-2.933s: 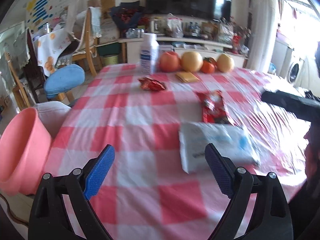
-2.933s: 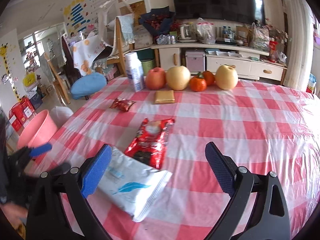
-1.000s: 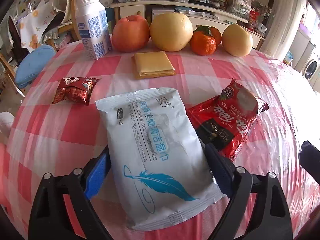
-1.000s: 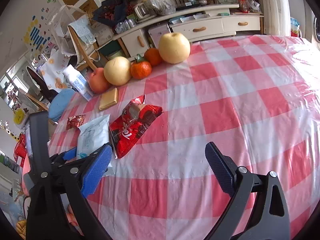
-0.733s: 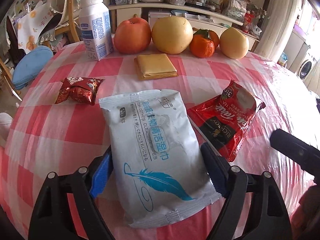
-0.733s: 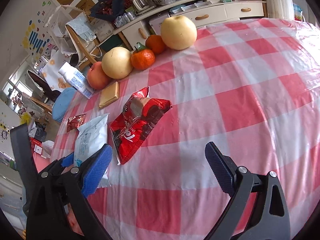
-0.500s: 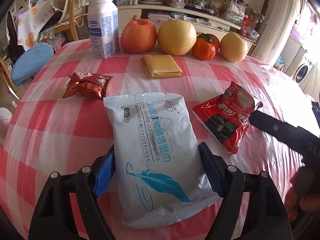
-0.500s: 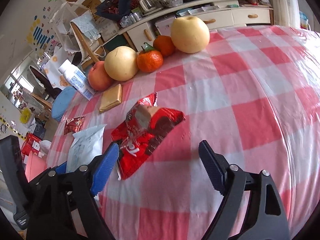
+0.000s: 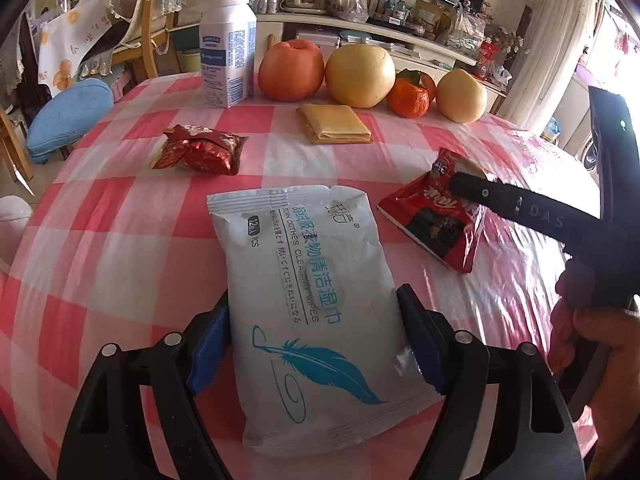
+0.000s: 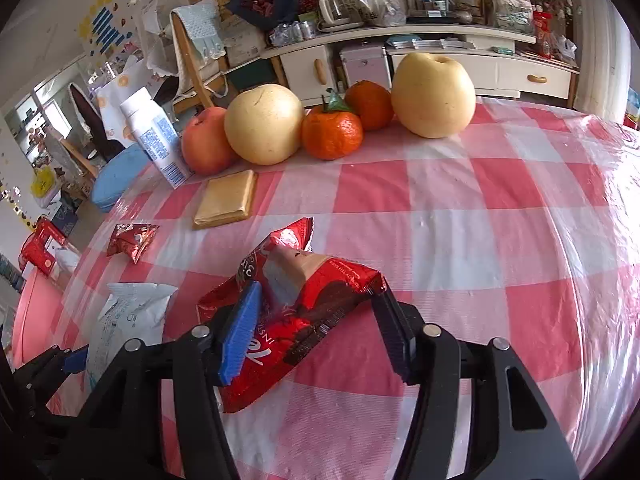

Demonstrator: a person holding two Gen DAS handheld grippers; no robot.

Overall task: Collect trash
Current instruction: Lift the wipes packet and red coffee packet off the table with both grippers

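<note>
1. The left tongs are clamped on the wipes pack, one blue pad pressed to each long side. The pack lies flat on the desk, its feather print nearest the camera.
2. The right tongs are closed around the red wrapper. The left blue pad sits on the wrapper's top face and the right pad meets its right edge. The wrapper bulges up between the pads, its torn end pointing away from the camera.
3. In the left wrist view, the red wrapper lies just to the right of the wipes pack, with a black finger of the right tongs across it. A hand grips the tool's handle at the right edge.
4. In the right wrist view, the wipes pack shows at lower left, with the left tongs partly visible beside it. A pink bin stands off the desk edge beyond.
5. Farther back, a small crumpled red wrapper lies to the left, apart from the pack.
6. A flat yellow packet lies near the middle, just in front of the fruit.
7. At the far edge stand a white bottle, a red apple, a large pear, two tangerines and a second pear, all in a row and close together.
8. Beyond the desk are a blue cushion on the left and a cluttered cabinet.
</note>
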